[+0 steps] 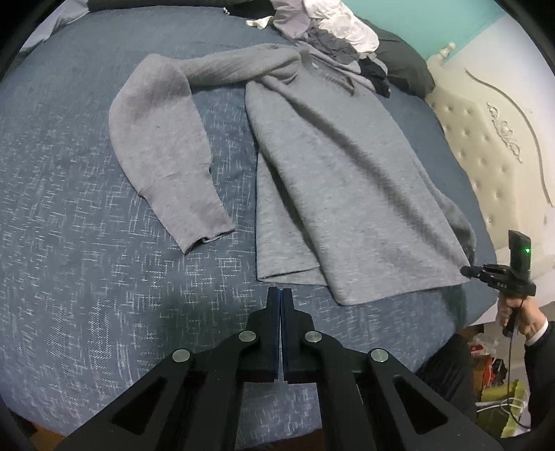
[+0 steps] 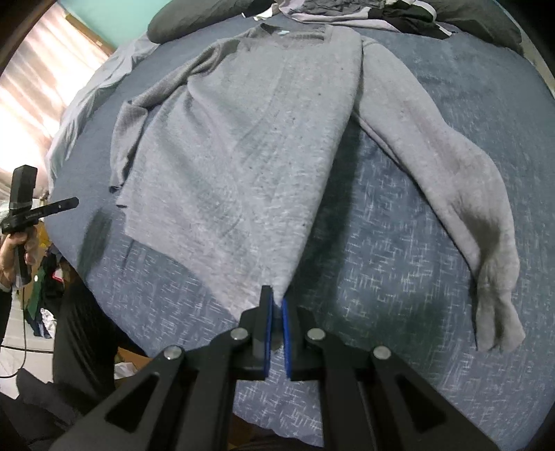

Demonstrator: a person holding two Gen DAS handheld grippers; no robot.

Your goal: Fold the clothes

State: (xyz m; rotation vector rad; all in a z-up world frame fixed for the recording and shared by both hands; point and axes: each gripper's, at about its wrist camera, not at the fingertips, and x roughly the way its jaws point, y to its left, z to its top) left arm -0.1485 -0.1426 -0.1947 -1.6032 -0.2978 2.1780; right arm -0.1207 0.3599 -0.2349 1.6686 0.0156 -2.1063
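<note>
A grey long-sleeved sweater (image 1: 333,180) (image 2: 236,156) lies flat on the blue bedspread (image 1: 86,243), neck far away and hem toward me. One sleeve (image 1: 163,149) (image 2: 451,166) is spread out to the side; the other sleeve (image 2: 138,114) lies bunched along the body. My left gripper (image 1: 281,290) is shut with nothing in it, its tips just short of the hem. It also shows at the left edge of the right wrist view (image 2: 74,201). My right gripper (image 2: 276,300) is shut on the hem's corner, and the left wrist view shows it at that corner (image 1: 465,271).
A pile of crumpled clothes (image 1: 329,31) (image 2: 364,14) sits beyond the sweater's neck, beside a dark pillow (image 1: 406,62). A cream tufted headboard (image 1: 485,145) stands past the bed's edge. Bags and clutter (image 1: 496,381) lie on the floor below. A bright curtain (image 2: 34,86) hangs at the left.
</note>
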